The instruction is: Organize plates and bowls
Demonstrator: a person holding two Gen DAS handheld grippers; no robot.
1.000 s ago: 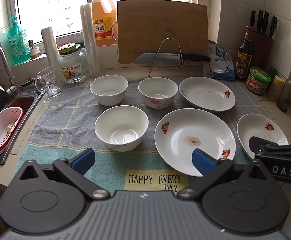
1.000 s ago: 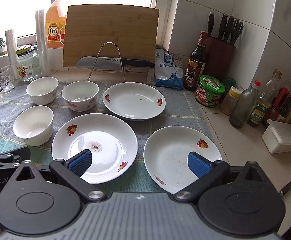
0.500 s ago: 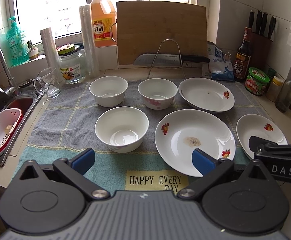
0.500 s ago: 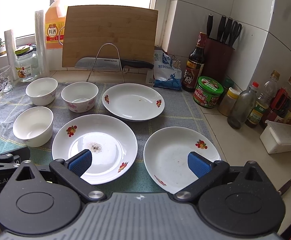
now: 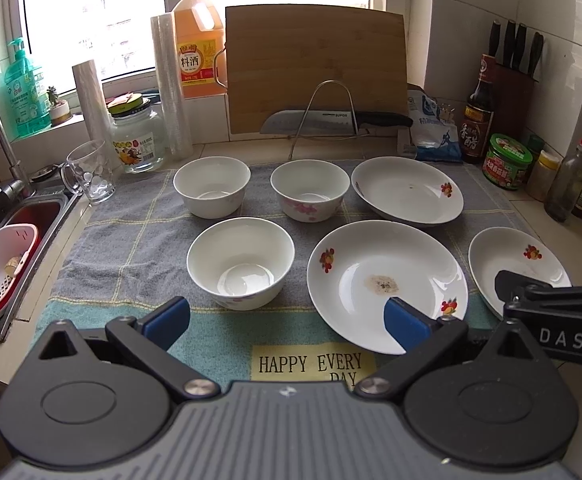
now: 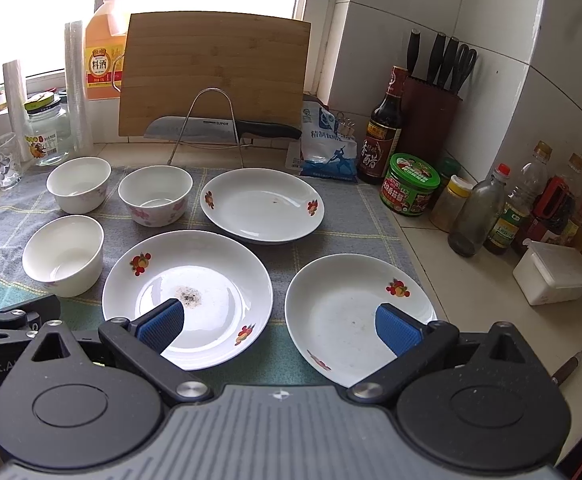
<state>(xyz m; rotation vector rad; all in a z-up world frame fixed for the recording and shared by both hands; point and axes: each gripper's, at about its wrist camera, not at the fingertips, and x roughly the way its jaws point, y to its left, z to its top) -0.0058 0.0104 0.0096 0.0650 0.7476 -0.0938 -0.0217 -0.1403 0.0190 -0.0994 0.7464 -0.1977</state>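
Three bowls and three white plates lie on a grey-green mat (image 5: pixel 103 240). The near white bowl (image 5: pixel 241 262) (image 6: pixel 63 254) sits ahead of my open left gripper (image 5: pixel 287 320). Behind it stand a plain white bowl (image 5: pixel 211 186) (image 6: pixel 79 184) and a pink-flowered bowl (image 5: pixel 310 190) (image 6: pixel 155 195). A stained plate (image 5: pixel 387 284) (image 6: pixel 187 296) lies in the middle, a clean plate (image 5: pixel 407 196) (image 6: pixel 262 205) behind it, a third plate (image 5: pixel 517 264) (image 6: pixel 361 314) at the right. My right gripper (image 6: pixel 279 328) hovers open between the stained and third plates, holding nothing.
A cutting board (image 5: pixel 315 68), knife (image 5: pixel 331 122) and wire stand lean at the back. A glass mug (image 5: pixel 89 176), jar (image 5: pixel 137 140) and sink (image 5: pixel 7 248) with a pink basket are left. Sauce bottles (image 6: pixel 385 128), a green-lidded tub (image 6: pixel 409 184) and a white box (image 6: pixel 553 274) crowd the right.
Both views have shifted very slightly, as if the grippers rose or tipped a little. Nothing on the mat moved and both grippers stayed open.
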